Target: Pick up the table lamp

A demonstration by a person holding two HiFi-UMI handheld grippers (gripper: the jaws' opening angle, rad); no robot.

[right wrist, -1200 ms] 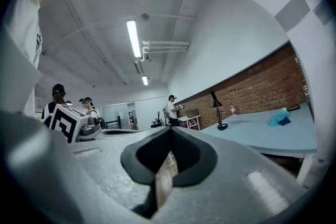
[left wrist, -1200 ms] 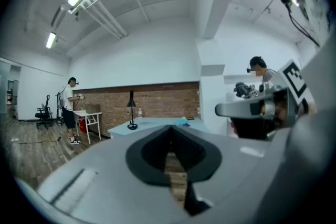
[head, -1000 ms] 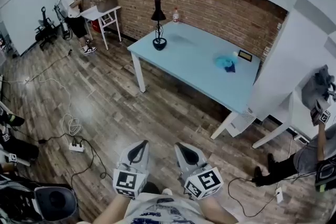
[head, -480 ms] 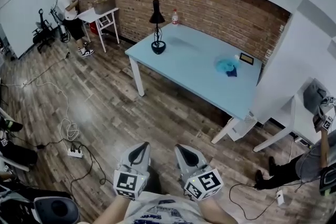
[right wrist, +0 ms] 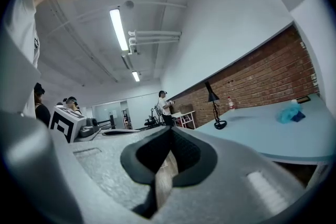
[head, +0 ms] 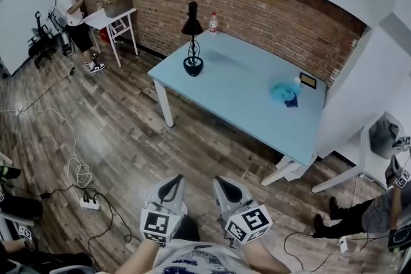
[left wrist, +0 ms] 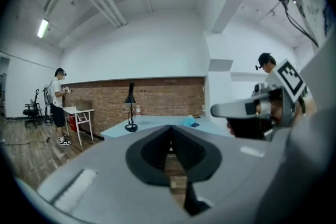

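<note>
The black table lamp [head: 192, 37] stands upright near the left corner of the light blue table [head: 237, 83], its round base on the top. It also shows small in the left gripper view [left wrist: 129, 107] and the right gripper view [right wrist: 214, 106]. Both grippers hang close to my body, well short of the table, over the wooden floor. My left gripper [head: 169, 187] is shut with nothing in it. My right gripper [head: 225, 188] is shut and empty too, side by side with the left one.
A small bottle [head: 212, 23] stands by the brick wall behind the lamp. A blue cloth [head: 284, 92] and a small framed item [head: 307, 81] lie at the table's right. A person [head: 70, 19] stands by a white side table [head: 109, 16]. Cables and a power strip [head: 88, 203] lie on the floor at left.
The whole view has shifted: the table and lamp now sit a little lower and nearer in the head view as I move toward them. Both grippers keep their place before my body, still shut.
</note>
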